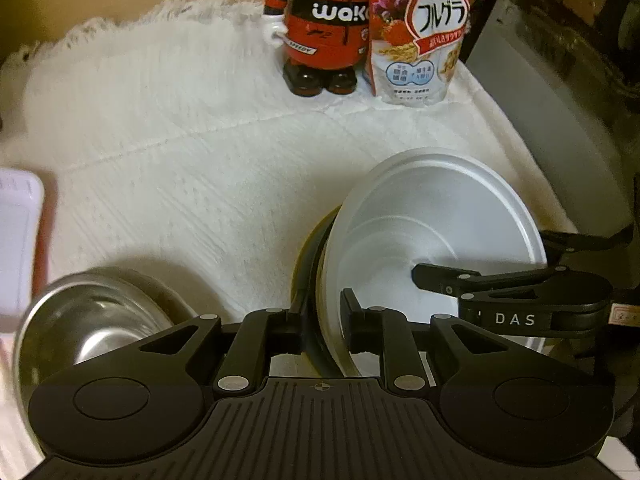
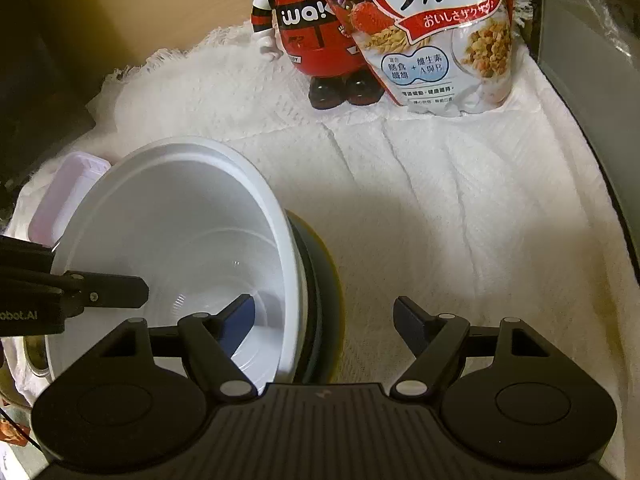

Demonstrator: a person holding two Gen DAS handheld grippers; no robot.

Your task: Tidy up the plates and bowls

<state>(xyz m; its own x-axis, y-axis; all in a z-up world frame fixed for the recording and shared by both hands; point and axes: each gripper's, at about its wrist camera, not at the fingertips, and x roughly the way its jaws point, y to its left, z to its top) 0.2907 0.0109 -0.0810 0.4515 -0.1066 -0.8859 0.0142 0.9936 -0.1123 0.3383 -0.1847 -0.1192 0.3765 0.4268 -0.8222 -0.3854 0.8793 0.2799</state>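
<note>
A white bowl (image 1: 436, 216) sits nested in a dark bowl with a yellow outside (image 1: 310, 264) on the white cloth. My left gripper (image 1: 322, 316) is shut on the near rim of the nested bowls. A steel bowl (image 1: 92, 316) lies to its left. In the right wrist view the white bowl (image 2: 180, 216) is at the left over the dark bowl (image 2: 324, 300). My right gripper (image 2: 324, 320) is open, with one finger inside the white bowl and the other outside the rim. It also shows in the left wrist view (image 1: 480, 284).
A red and white figurine (image 1: 324, 24) and a cereal bag (image 1: 424, 32) stand at the back of the white cloth (image 1: 192, 152). A pale pink container (image 1: 18, 240) sits at the left edge. A grey appliance (image 1: 560, 100) stands at the right.
</note>
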